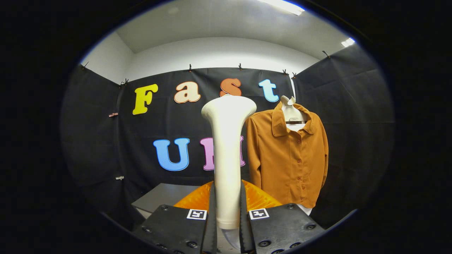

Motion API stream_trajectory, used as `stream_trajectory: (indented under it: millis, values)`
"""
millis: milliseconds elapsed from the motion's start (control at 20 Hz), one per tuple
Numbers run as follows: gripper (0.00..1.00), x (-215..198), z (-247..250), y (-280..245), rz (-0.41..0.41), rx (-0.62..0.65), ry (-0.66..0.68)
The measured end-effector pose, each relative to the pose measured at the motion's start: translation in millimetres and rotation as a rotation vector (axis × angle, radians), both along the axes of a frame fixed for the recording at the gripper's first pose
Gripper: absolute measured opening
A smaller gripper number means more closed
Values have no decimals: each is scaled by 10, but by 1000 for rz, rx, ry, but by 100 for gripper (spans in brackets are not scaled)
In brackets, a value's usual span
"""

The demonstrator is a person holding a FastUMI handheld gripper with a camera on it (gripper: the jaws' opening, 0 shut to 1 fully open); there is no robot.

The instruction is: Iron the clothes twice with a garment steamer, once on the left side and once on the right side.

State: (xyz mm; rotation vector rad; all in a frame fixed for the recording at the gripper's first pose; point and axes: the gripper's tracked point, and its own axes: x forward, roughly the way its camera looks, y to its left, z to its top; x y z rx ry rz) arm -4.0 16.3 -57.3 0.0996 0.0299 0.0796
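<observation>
Hand-held gripper (pixel 227 211) comes first: both fingers are clenched on the handle of the garment steamer (pixel 227 141), one on each side, and the steamer stands upright between them with its wide head at the top.

As for progress, I judge the task to be at its start or between passes — the steamer is grasped and lifted, but its head sits to the left of the shirt and apart from it, not against the cloth. Nothing on the fabric tells whether a pass has already been made, so both the left-side and the right-side strokes may remain.

Going from large to small, the black cloth wall (pixel 353 113) of the booth runs behind everything. Beyond the fingers and to their right hangs the orange-brown shirt (pixel 287 155), buttoned down the front, on a pale hanger form (pixel 291 113) whose neck shows at the collar. Lower down, just behind the fingers, is a grey table (pixel 162 197), and an orange ribbed piece (pixel 259 199) peeks out on either side of the steamer handle; what it is I cannot tell.

Nothing stands between the steamer head and the shirt's left half — the way across looks free. The steamer's own body hides part of the shirt's near sleeve edge.
</observation>
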Motion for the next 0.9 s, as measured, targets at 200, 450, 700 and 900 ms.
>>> stream_trajectory:
  millis: [200,450,700,900]
  values:
    - [29,38,11,-6,0,2,-7]
    - [29,67,34,-11,3,-7,-11]
    - [28,103,11,-46,-10,-13,-4]
    - [28,107,24,-38,-18,-11,-8]
